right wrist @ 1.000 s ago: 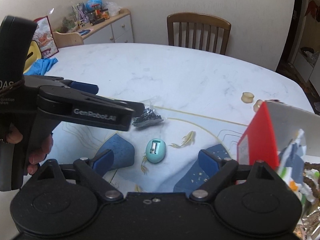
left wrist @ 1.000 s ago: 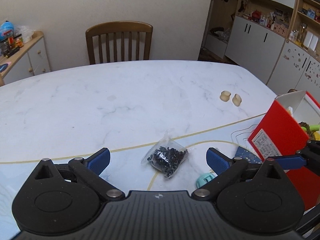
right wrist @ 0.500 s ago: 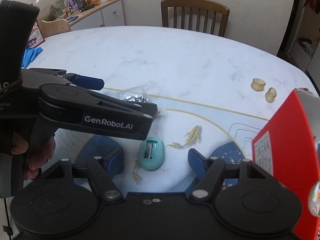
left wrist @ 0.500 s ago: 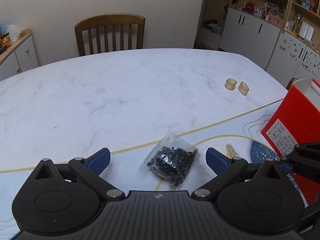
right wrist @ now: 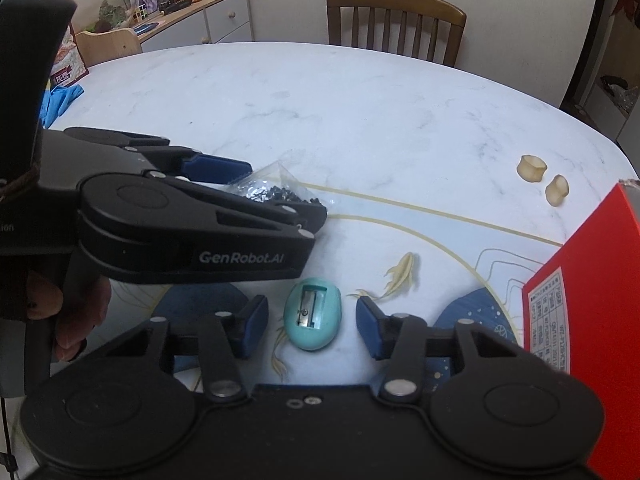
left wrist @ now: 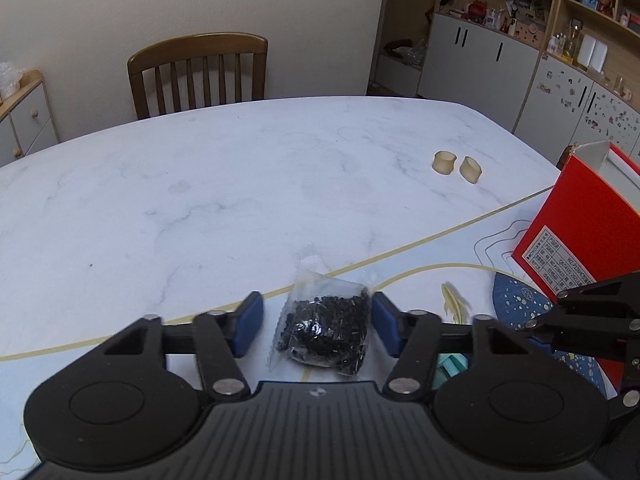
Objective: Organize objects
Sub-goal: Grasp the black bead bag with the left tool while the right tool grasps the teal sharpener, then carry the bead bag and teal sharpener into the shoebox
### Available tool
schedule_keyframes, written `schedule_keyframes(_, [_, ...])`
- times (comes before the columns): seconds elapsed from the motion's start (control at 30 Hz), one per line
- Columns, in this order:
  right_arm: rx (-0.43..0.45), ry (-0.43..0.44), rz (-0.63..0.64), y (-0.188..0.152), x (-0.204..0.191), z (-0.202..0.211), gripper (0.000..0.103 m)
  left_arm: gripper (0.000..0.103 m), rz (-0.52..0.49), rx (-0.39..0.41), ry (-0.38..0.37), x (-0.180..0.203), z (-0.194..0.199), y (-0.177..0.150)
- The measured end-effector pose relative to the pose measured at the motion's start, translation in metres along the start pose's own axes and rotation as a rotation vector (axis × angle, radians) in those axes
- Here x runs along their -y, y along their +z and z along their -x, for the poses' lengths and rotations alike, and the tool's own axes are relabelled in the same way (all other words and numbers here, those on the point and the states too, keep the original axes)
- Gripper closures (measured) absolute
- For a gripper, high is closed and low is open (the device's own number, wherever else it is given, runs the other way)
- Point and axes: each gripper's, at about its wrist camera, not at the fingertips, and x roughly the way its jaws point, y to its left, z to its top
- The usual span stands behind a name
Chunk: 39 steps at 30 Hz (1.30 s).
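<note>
A clear plastic bag of small black parts (left wrist: 326, 328) lies on the table between the blue pads of my left gripper (left wrist: 316, 326). The jaws stand close around the bag, the right pad at its edge, the left pad with a small gap. The bag also shows in the right wrist view (right wrist: 276, 192), partly hidden by the left gripper (right wrist: 256, 192). A teal egg-shaped pencil sharpener (right wrist: 313, 314) lies between the open fingers of my right gripper (right wrist: 312, 326), apart from both pads.
A red box (left wrist: 584, 236) stands at the right, also in the right wrist view (right wrist: 592, 304). Two small beige cylinders (left wrist: 456, 165) lie further back. A wooden chair (left wrist: 200, 72) stands behind the table. A cabinet with clutter (right wrist: 176, 12) is at the left.
Both grippers moved forward and down. The left jaws narrowed around the bag of black parts. The right jaws narrowed around the teal sharpener.
</note>
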Motion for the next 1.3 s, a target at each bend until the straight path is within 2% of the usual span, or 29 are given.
schedule_keyframes(0.07, [0.001, -0.009, 0.005, 0.000, -0.001, -0.001, 0.065, 0.059, 0.005, -0.005, -0.002, 0.000, 0.000, 0.000])
schedule_keyframes(0.2, [0.002, -0.009, -0.001, 0.000, -0.001, 0.000, 0.074, 0.064, 0.013, -0.017, 0.003, 0.001, 0.001, 0.001])
schedule_keyframes(0.27, [0.003, -0.020, 0.003, 0.000, -0.002, 0.001, 0.074, 0.066, 0.018, -0.028, -0.008, 0.000, 0.003, 0.002])
schedule_keyframes(0.5, [0.009, -0.027, -0.032, 0.000, 0.004, 0.012, 0.074, 0.067, 0.029, -0.049, 0.005, 0.005, 0.018, 0.005])
schedule_keyframes(0.8, [0.053, -0.018, -0.090, -0.001, 0.011, 0.052, 0.074, 0.067, 0.010, -0.044, -0.017, 0.025, 0.058, 0.013])
schedule_keyframes(1.3, [0.168, -0.004, -0.116, -0.013, 0.026, 0.137, 0.073, 0.067, 0.013, 0.041, -0.054, 0.069, 0.137, 0.034])
